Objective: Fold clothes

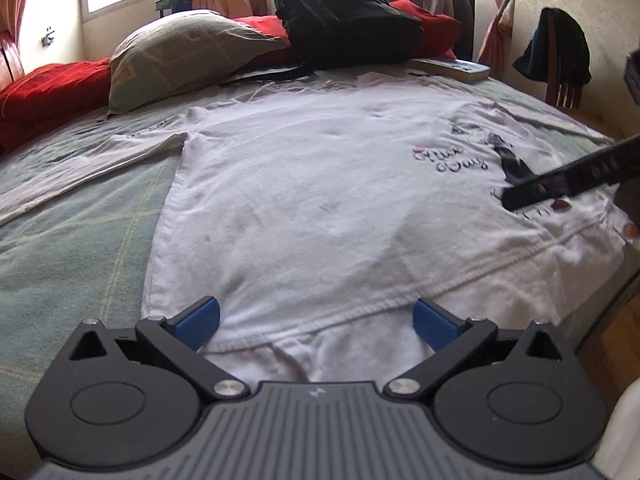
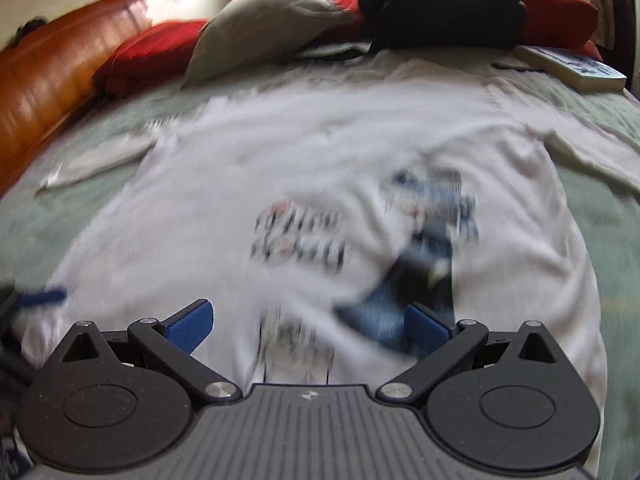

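— How far along are you with the folding?

— Barely started, I'd say. The white long-sleeved shirt (image 1: 320,184) lies spread flat on the bed (image 1: 72,220), print side up, both sleeves stretched out to the sides. I see no fold in it yet: body, sleeves and hem are all in one layer, apart from a small bunch of cloth at the near hem.

— And your tools?

— My left tool (image 1: 316,320) sits at the near hem with its blue pads spread wide, the hem lying between them but not pinched. My right tool (image 2: 308,322) is spread just as wide, low over the lower part of the print, holding nothing. Its view is smeared by motion.

— So what's left?

— Everything, by my judgement: sleeves in, sides in, then the body doubled over. The first grip on the hem is not yet made.

— Can you read anything on the shirt?

— There's cursive lettering (image 1: 452,162) beside a dark blue figure. The second line looks like "Day"; the first line I can't make out for sure. More lettering lower down is hidden behind my right tool in the left view and blurred in the right one.

— Anything else with writing?

— A book (image 1: 452,68) lies at the far edge near the black backpack (image 1: 348,20), but its cover is too small to read.
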A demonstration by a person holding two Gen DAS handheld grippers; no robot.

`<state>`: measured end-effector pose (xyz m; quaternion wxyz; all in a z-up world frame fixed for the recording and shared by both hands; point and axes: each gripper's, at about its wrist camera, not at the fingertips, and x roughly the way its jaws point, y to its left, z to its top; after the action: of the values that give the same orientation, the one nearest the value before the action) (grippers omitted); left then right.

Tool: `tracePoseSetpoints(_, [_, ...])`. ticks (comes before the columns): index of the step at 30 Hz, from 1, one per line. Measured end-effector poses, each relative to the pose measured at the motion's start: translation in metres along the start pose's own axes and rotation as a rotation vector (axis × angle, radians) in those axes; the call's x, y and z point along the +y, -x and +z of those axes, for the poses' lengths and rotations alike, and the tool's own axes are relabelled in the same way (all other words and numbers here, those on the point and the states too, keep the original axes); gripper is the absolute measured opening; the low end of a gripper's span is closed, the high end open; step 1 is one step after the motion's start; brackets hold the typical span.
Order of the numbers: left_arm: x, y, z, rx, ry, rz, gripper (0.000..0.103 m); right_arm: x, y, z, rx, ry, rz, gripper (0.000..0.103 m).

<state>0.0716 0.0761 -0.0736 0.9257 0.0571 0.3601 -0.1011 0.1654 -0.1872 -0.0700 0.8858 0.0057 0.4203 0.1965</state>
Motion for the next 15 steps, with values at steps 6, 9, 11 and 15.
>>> tracePoseSetpoints(6, [-0.002,0.012,0.011,-0.042,-0.028,-0.011,0.102,0.007,0.026,-0.014,-0.012,0.042,0.055,0.103])
tracePoseSetpoints(9, [-0.003,0.006,0.017,-0.047,-0.005,-0.057,0.102,0.009,0.025,-0.009,-0.030,0.030,0.098,0.103])
tracePoseSetpoints(11, [-0.001,-0.002,0.014,-0.017,0.028,-0.082,0.102,0.010,0.020,-0.012,0.003,0.021,0.109,0.103])
tracePoseSetpoints(15, [0.001,-0.001,0.001,0.016,0.028,-0.078,0.102,0.004,0.022,-0.024,0.037,0.025,0.106,0.103])
